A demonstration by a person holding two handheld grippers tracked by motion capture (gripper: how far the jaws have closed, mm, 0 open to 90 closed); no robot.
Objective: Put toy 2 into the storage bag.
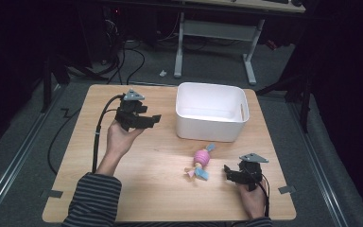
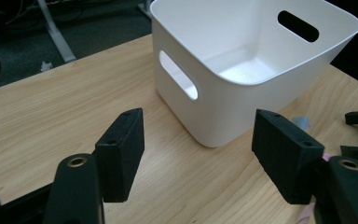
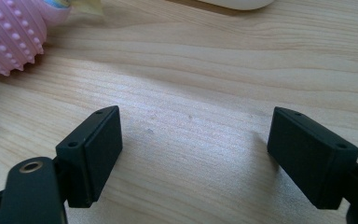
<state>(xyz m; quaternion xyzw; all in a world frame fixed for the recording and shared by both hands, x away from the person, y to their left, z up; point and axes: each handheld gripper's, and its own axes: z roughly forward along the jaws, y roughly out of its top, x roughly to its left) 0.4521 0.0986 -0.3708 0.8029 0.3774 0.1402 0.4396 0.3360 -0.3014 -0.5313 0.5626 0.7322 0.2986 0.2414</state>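
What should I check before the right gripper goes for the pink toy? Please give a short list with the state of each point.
1. Right gripper open: ok, jaws wide apart.
2. Right gripper empty: ok.
3. Pink toy between the jaws: not ok, it lies off to one side.
4. White bin empty and upright: ok.
5. Left gripper away from the toy: ok, held open near the bin.
6. Toy soft enough to squeeze: cannot tell.

I see a white bin (image 1: 212,111), a bumpy pink toy (image 1: 201,158) near it, my striped sleeve (image 1: 94,198), black grippers.

Matt wood-grain table (image 1: 151,156); glossy, probably plastic bin (image 1: 211,124); nubbly toy (image 1: 201,158).
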